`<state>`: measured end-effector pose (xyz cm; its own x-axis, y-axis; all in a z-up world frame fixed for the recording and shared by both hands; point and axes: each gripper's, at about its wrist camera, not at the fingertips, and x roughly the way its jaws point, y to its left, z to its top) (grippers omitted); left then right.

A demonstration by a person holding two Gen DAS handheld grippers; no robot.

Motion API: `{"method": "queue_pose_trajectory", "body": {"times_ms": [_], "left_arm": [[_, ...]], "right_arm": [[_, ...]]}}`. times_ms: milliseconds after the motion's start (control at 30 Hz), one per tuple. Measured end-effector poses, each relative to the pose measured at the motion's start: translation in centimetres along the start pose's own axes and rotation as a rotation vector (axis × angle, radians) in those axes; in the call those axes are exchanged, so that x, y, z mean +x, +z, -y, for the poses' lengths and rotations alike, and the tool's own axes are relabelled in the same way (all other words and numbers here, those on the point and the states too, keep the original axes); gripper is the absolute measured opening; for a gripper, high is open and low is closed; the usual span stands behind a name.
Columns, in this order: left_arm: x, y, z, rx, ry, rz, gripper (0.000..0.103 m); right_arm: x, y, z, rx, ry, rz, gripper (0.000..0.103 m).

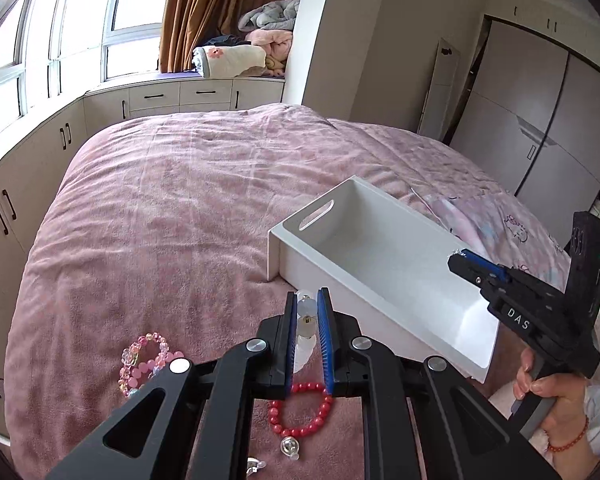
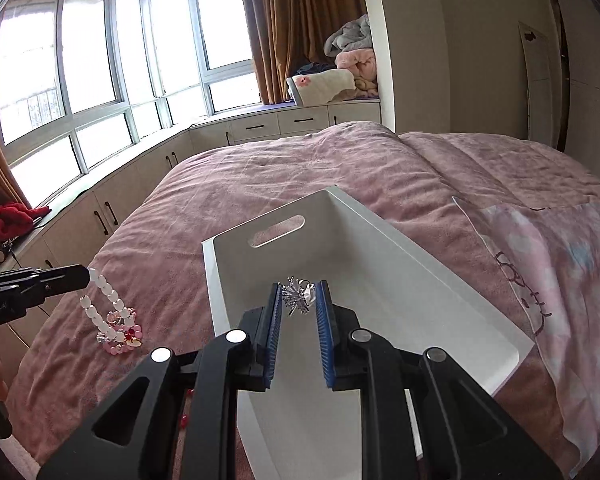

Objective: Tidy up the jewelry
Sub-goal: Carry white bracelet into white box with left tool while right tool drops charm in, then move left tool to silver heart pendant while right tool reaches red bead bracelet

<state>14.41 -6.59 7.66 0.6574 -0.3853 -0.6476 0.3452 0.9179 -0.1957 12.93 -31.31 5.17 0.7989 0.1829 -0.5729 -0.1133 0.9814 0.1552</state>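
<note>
The left gripper (image 1: 308, 312) pinches a limp, slippery white bead bracelet (image 1: 305, 322). The right gripper (image 2: 298, 300) pinches a light, fragile silver ornament (image 2: 298, 299) above the white tray (image 2: 380, 280); both want gentle mid-strand holds.

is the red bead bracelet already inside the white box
No, the red bead bracelet lies on the pink bedspread below the left gripper, outside the white box.
</note>
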Motion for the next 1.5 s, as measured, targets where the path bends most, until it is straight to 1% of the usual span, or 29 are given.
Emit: {"method": "queue_pose_trajectory", "body": {"times_ms": [33,100,200,233,267,300,333,433,467,600,633,700,733,767,800,867,900,933,967,1067,1200,1300,1400,1500], "left_arm": [[0.2,0.8,0.7,0.002,-0.01,0.005,0.016],[0.5,2.4,2.3,0.014,-0.034,0.014,0.016],[1.1,4.5,4.8,0.054,-0.048,0.027,0.016],[1.5,5.1,5.4,0.064,-0.053,0.027,0.016],[1.9,5.6,6.0,0.07,-0.058,0.025,0.016],[2.3,6.1,6.5,0.072,-0.067,0.02,0.016],[2.9,6.5,7.1,0.074,-0.068,0.014,0.016],[5.0,7.1,8.2,0.075,-0.069,-0.004,0.017],[5.8,7.1,8.4,0.07,-0.07,-0.013,0.021],[8.5,6.7,8.5,0.055,-0.063,-0.054,0.022],[8.9,6.5,8.5,0.055,-0.057,-0.062,0.025],[9.5,6.0,8.3,0.05,-0.04,-0.072,0.036],[9.5,5.7,8.1,0.046,-0.03,-0.069,0.047],[9.4,5.4,7.7,0.042,-0.019,-0.063,0.053],[9.2,5.0,7.4,0.039,-0.008,-0.054,0.056],[8.6,4.4,6.4,0.033,0.013,-0.037,0.067],[8.1,4.0,5.8,0.027,0.021,-0.03,0.071],[7.6,3.7,5.3,0.022,0.032,-0.021,0.08],[7.1,3.3,4.7,0.018,0.047,-0.011,0.086],[5.2,2.0,2.7,0.01,0.085,0.006,0.092],[2.8,0.1,0.0,-0.001,0.13,0.011,0.093],[0.9,-1.5,-2.1,-0.024,0.146,0.003,0.094],[-0.4,-3.2,-3.7,-0.03,0.15,-0.012,0.094],[-1.4,-5.3,-4.7,-0.015,0.165,-0.022,0.094]], "right_arm": [[0.1,-0.1,0.4,0.016,-0.01,-0.011,0.018],[0.5,-0.3,1.1,0.046,-0.003,-0.025,0.019],[1.1,-0.7,1.5,0.073,-0.001,-0.049,0.02],[1.2,-0.8,1.7,0.083,-0.01,-0.053,0.032],[1.1,-0.8,2.0,0.099,-0.014,-0.047,0.042],[0.8,-0.8,2.4,0.123,-0.025,-0.029,0.061],[0.4,-0.8,2.8,0.148,-0.042,-0.001,0.067],[-0.9,-0.7,4.0,0.203,-0.045,0.059,0.067],[-1.2,-0.7,4.4,0.217,-0.048,0.07,0.067],[-1.6,-0.6,5.3,0.255,-0.038,0.083,0.067],[-1.6,-0.6,5.4,0.257,-0.035,0.083,0.067],[-1.5,-0.7,5.3,0.252,-0.025,0.079,0.067],[-1.4,-0.6,5.1,0.245,-0.02,0.076,0.067],[-1.3,-0.6,4.8,0.235,-0.015,0.076,0.068],[-1.2,-0.6,4.6,0.222,-0.011,0.077,0.068],[-1.1,-0.4,4.0,0.194,0.0,0.081,0.068],[-1.0,-0.4,3.6,0.18,0.012,0.082,0.068],[-1.1,-0.3,3.2,0.165,0.025,0.086,0.068],[-1.1,-0.3,2.8,0.148,0.038,0.092,0.068],[-1.5,-0.2,1.2,0.085,0.083,0.117,0.069],[-2.2,-0.2,-1.4,-0.015,0.194,0.155,0.074],[-2.9,-0.6,-4.1,-0.102,0.294,0.169,0.074],[-2.9,-1.1,-6.5,-0.166,0.374,0.148,0.074],[-2.2,-1.8,-8.6,-0.228,0.429,0.098,0.074]]}}
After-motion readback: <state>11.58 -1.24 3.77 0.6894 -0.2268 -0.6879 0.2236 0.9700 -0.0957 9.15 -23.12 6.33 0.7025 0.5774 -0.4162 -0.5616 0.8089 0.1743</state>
